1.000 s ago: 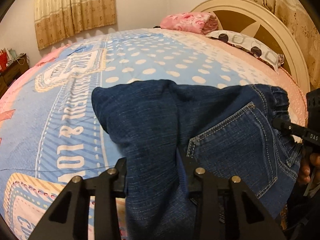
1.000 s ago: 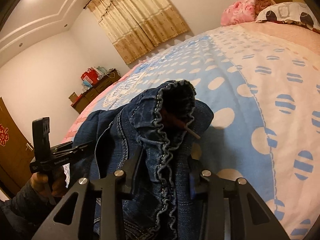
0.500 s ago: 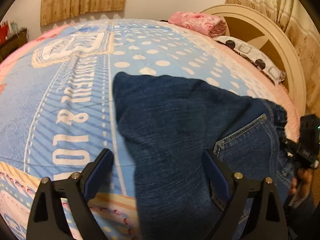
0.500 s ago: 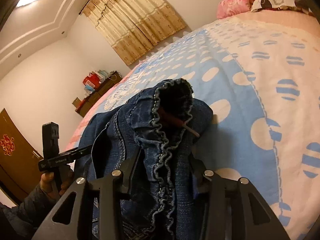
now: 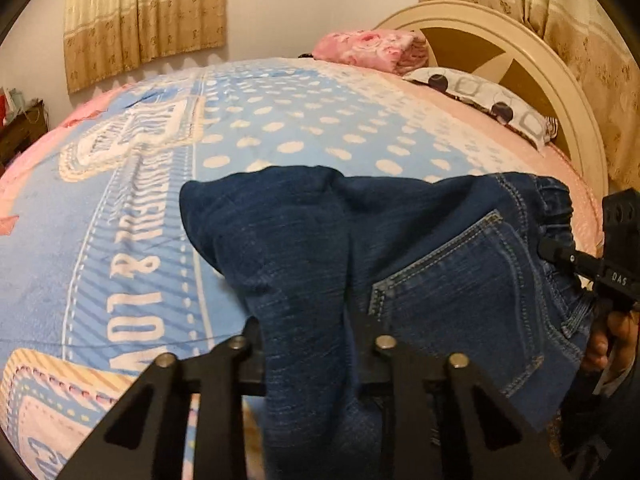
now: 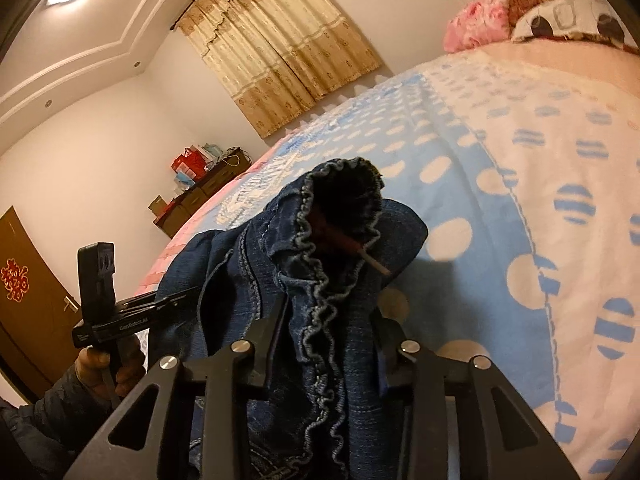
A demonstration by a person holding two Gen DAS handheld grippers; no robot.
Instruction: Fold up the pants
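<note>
The left fingers (image 5: 256,344) have just been closing and now pinch a fold of the jeans (image 5: 320,248), the dark denim bunched tight between them. Over on the other side, the right fingers (image 6: 276,332) clamp the gathered elastic waistband (image 6: 332,320), its ruffled edge running straight up between the two pads. The jeans lie on the bed (image 5: 132,208) near its edge, leg part spread over the blue dotted blanket (image 5: 280,120), back pocket (image 5: 460,280) facing up towards the waist end. From the left camera, the right gripper (image 5: 560,254) shows at the far right, biting the waistband, a hand (image 5: 608,340) wrapped around its handle. From the right camera, the left gripper (image 6: 176,300) reaches in from the left, a hand (image 6: 108,368) and dark sleeve (image 6: 52,408) below it. A red cord with a white tip (image 6: 372,260) pokes out of the waistband opening. At the bed's head sit a pink bundle (image 5: 372,48) and a patterned pillow (image 5: 488,100) against the cream headboard (image 5: 568,92).
</note>
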